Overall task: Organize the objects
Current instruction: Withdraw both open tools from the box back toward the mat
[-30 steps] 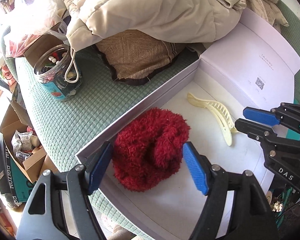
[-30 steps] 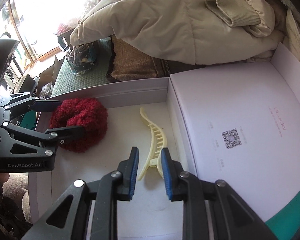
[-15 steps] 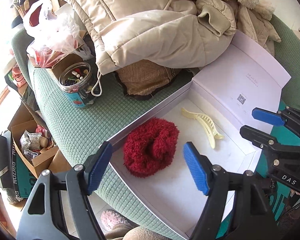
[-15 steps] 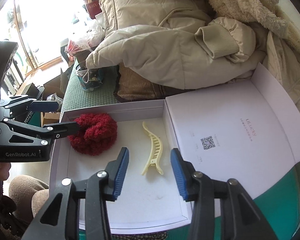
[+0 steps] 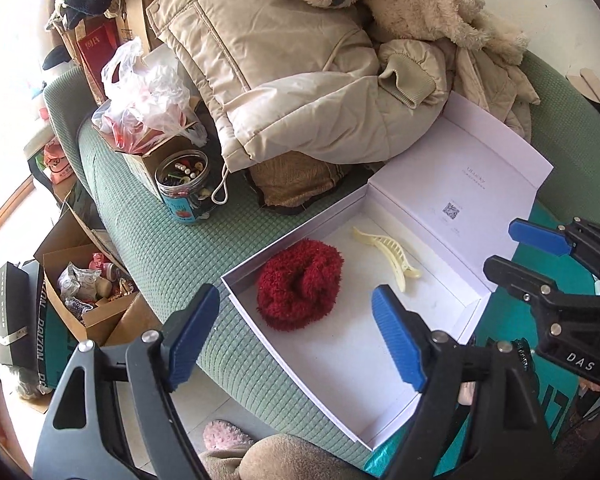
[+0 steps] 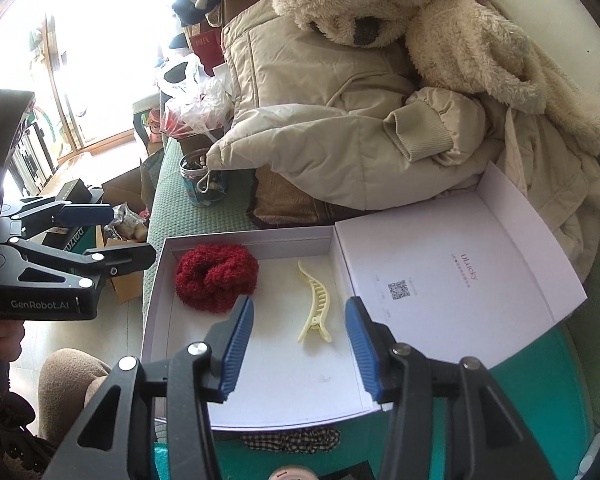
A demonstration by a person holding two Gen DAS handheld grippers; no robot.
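Looking along my left gripper (image 5: 296,336), I see its blue pads spread wide with nothing between them, hanging above the near end of the white box (image 5: 300,364) that sits on the green sofa cushion (image 5: 160,240). Inside the box the red fuzzy scrunchie (image 5: 300,284) lies against the far left wall, and the cream hair claw (image 5: 388,250) lies a little apart from it, nearer the hinge of the open lid (image 5: 472,176). My right gripper (image 5: 512,248) shows at the right edge, off beside the box, also spread and empty. A jar of small bits (image 5: 184,184) stands on the cushion well apart from the box, under the beige jacket (image 5: 300,92).

From my right gripper's (image 6: 300,344) own camera, its fingers stand wide apart, holding nothing, above the near part of the box floor, with the hair claw (image 6: 315,304) straight ahead between them. The scrunchie (image 6: 216,276) rests in the far left corner. My left gripper (image 6: 112,236) hovers outside the box's left wall, empty.

I judge that both hair pieces are already put away, so this part looks done. What may remain is closing the lid (image 6: 456,268), and perhaps the checked fabric (image 6: 292,438) poking out under the box's near edge; I cannot tell whether the jar belongs to the job.
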